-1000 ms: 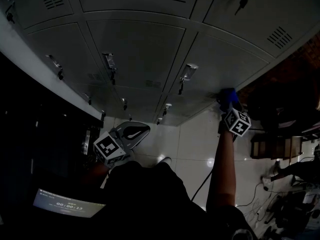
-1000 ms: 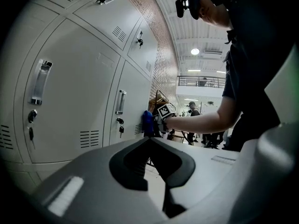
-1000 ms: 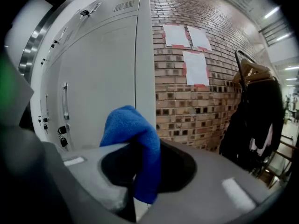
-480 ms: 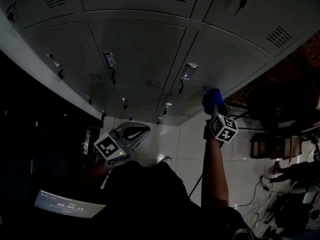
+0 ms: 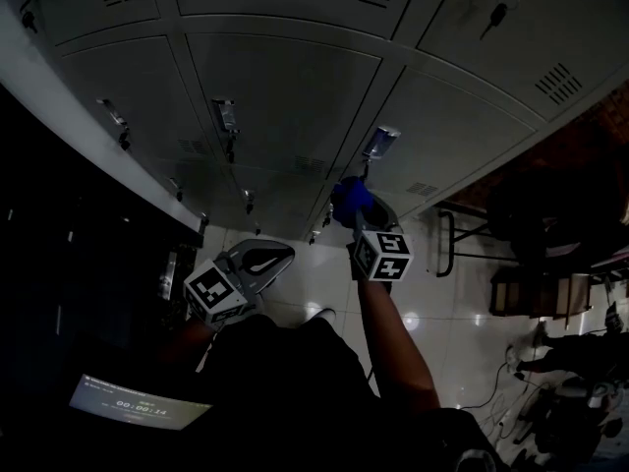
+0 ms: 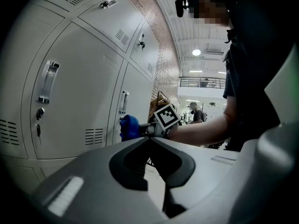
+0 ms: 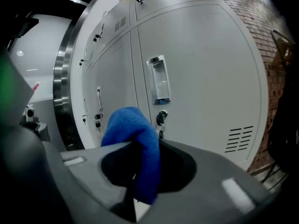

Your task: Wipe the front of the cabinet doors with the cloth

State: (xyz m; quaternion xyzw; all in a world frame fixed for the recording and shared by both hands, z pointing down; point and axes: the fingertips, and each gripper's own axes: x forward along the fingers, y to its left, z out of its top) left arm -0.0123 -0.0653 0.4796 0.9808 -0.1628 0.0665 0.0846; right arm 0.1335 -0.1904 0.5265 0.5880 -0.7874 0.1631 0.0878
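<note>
Two fingers [image 7: 224, 185] pinching blue cloth [image 7: 133, 129], right gripper [image 7: 142, 171] — beside cabinet door [image 7: 205, 69]

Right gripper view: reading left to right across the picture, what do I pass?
steel pillar → blue cloth → door handle → vent slots → brick wall

I've got the cloth [image 5: 351, 198] in the right gripper's [image 5: 362, 222] jaws, at the cabinet door [image 5: 447, 131], just below its handle [image 5: 379, 143]. Left gripper [image 5: 257, 261] is lower left, well apart from the doors.
</note>
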